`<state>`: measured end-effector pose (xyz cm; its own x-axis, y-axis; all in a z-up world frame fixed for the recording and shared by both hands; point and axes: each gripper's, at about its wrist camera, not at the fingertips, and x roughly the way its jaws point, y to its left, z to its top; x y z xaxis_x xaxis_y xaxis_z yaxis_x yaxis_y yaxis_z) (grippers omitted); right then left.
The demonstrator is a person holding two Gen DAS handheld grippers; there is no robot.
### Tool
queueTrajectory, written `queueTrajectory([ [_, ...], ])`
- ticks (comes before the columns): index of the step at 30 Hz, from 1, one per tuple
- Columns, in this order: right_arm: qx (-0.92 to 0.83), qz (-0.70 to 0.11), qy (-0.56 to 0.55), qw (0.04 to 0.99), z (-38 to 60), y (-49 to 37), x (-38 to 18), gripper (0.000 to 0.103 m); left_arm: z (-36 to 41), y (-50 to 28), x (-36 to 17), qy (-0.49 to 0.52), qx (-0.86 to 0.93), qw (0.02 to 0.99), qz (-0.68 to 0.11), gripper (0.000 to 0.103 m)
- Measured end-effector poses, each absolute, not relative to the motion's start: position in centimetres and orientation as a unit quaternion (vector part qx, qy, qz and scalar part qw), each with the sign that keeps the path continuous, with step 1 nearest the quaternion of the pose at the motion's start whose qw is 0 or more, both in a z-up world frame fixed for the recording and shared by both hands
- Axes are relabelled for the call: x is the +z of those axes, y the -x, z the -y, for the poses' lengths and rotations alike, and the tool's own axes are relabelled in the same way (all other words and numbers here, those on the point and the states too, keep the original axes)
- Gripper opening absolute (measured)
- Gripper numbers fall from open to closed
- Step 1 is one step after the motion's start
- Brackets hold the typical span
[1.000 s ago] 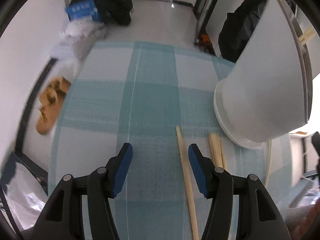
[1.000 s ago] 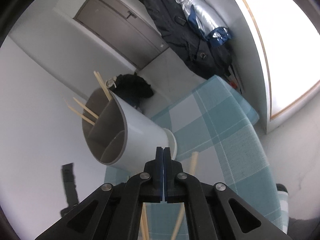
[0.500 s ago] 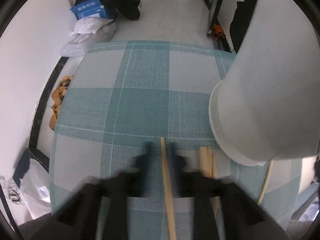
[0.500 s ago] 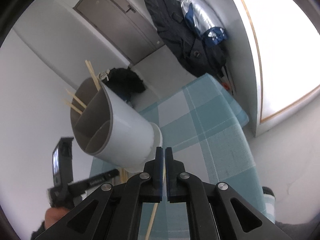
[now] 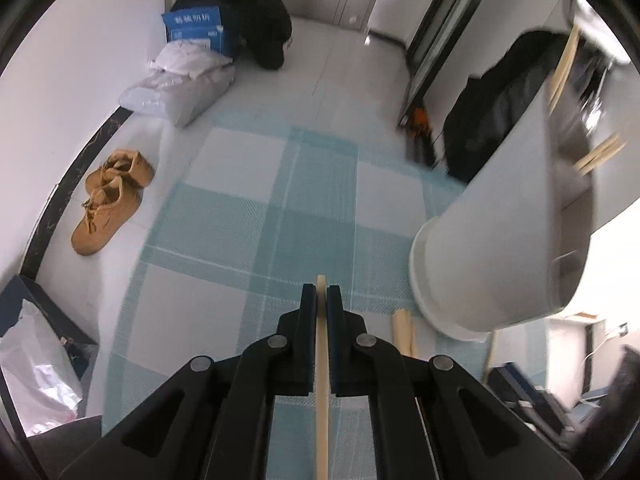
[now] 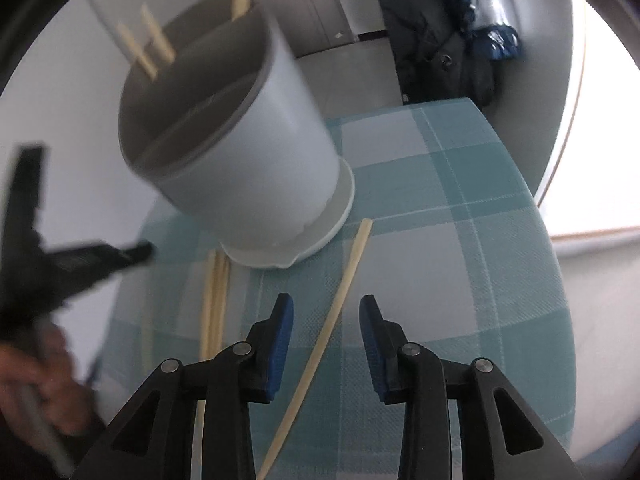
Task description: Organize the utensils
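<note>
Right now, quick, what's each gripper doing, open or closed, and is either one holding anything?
Left gripper: closed on a wooden chopstick.
Right gripper: open, holding nothing, straddling another chopstick lying on the checked cloth.

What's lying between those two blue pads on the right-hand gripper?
A single chopstick lies on the checked cloth, running slantwise through the open right gripper; the right wrist view shows it.

A tall white cylindrical plastic utensil holder (image 6: 240, 152) is standing on the teal-and-white checked tablecloth (image 6: 460, 280), with thin wooden chopsticks (image 6: 148, 50) sticking up inside its far compartment. A long pale wooden chopstick (image 6: 340, 308) is lying on the cloth just right of the holder's base, and a pair of pale wooden sticks (image 6: 214, 304) is lying to its left.
</note>
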<state>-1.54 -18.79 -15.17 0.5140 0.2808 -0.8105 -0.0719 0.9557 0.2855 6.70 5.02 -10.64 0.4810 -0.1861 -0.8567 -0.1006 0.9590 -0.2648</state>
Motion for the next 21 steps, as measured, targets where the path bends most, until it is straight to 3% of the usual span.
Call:
queueTrajectory([
  [2,0.087,-0.477,-0.074,0.871,17.7,1.8,-15.3,0.031,-5.8,-6.2,-9.7,0.158,-0.037,0.857,-0.489,0.001],
  [6,0.084,-0.477,0.022,0.875,15.3,2.9,-15.6,0.010,-6.0,-6.0,-8.9,0.171,-0.058,0.869,-0.460,0.001],
  [11,0.116,-0.486,0.080,0.862,13.9,5.0,-15.5,0.008,-7.2,-5.9,-8.6,0.185,-0.077,0.877,-0.436,0.001],
  [21,0.195,-0.537,0.078,0.817,13.9,8.4,-15.2,0.011,-8.6,-5.3,-7.6,0.208,-0.107,0.879,-0.415,0.000],
])
